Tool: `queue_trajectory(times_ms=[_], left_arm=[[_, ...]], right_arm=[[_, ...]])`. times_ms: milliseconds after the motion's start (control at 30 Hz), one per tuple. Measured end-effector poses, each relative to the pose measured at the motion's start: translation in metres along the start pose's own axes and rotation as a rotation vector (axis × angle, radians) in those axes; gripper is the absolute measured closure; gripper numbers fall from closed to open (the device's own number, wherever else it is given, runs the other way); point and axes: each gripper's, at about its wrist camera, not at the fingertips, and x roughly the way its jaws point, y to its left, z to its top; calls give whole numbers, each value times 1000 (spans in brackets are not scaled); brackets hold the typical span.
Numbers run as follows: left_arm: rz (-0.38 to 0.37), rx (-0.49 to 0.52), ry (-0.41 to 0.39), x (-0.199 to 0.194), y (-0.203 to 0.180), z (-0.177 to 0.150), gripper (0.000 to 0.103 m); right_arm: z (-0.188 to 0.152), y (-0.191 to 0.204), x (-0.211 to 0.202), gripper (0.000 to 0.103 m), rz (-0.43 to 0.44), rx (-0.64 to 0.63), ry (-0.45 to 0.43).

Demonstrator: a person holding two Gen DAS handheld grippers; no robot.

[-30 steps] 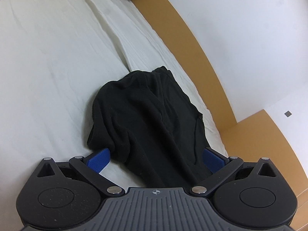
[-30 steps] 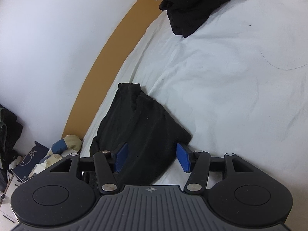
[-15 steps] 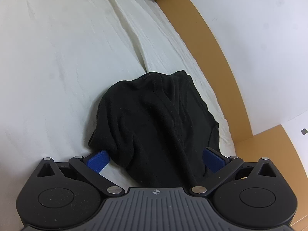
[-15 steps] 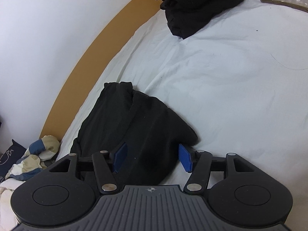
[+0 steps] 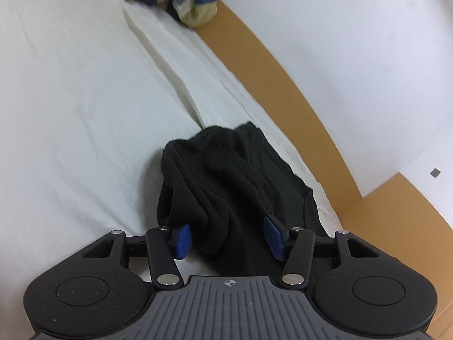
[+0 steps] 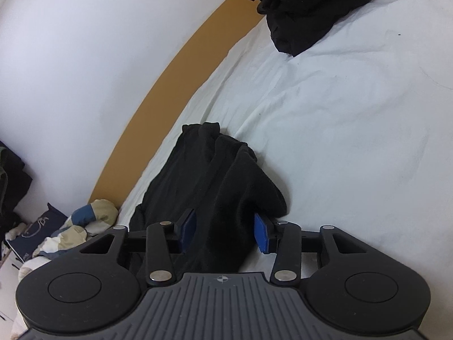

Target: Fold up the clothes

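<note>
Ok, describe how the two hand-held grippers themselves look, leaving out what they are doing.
The left hand-held gripper and the right hand-held gripper look alike. Each has a black body with two round discs, a grey ribbed centre plate bearing a small crosshair mark, and black linkage bars with silver pivot pins. The fingers carry blue pads. No cables or sleeves show.
</note>
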Motion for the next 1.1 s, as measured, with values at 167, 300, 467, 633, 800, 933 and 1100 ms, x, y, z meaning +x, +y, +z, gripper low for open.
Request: queue_trajectory(times_ms=[167,300,467,633,800,933,1100], left_arm=[[-25,-57,17,15,6,4,73],[-30,-120,24,16,16,5,81],[-3,-79,39,11,12,3,81],[15,-17,44,10,4,1,76],[57,33,30,16,-5,-2,77],[92,89,32,17,-14,-5,90],[86,51,1,7,-5,-6,92]], right_arm=[[0,5,17,77,-20,6,12],[-4,8,17,81,-40,-26,-11],[-7,8,3,78,-65,-42,-33],[-11,14,5,75,-100,-108,-42],[-13,21,14,76,-97,-134,-40],[-13,19,9,91,-63,-128,-64],[-14,17,3,93,-20,-122,-94]])
